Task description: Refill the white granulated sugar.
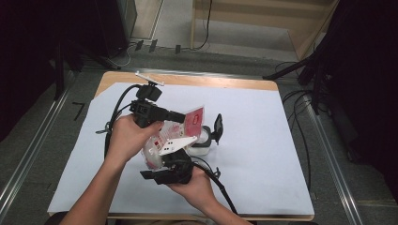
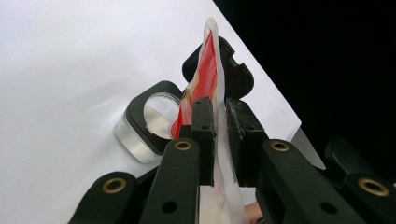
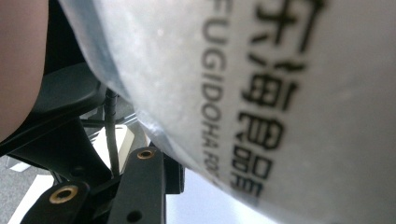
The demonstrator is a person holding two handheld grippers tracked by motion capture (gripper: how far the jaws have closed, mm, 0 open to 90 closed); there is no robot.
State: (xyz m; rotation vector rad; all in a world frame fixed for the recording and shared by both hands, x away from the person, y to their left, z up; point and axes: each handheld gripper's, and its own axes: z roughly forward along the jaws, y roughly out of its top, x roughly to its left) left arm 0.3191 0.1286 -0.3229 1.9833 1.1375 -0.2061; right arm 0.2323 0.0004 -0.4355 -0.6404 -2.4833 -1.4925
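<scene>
Pouch (image 1: pixel 180 131) held mid-frame above the desk (image 1: pixel 263 154), tilted toward the open jar (image 1: pixel 202 140). Left gripper (image 2: pixel 219 116) fingers pinch its top seam; right gripper (image 1: pixel 165 165) clamps the body, apparently for pouring.

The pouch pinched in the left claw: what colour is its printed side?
Red, on the pouch; clearest in the left gripper view.

The pouch (image 1: pixel 180 131) is held above the table (image 1: pixel 263 154), between the left gripper (image 1: pixel 180 117) behind it and the right gripper (image 1: pixel 171 171) in front. Its upper edge sits between the left gripper's jaws. The container (image 1: pixel 202 143) stands on the table, right of the pouch, with its hinged lid (image 1: pixel 218 125) just behind it.
</scene>
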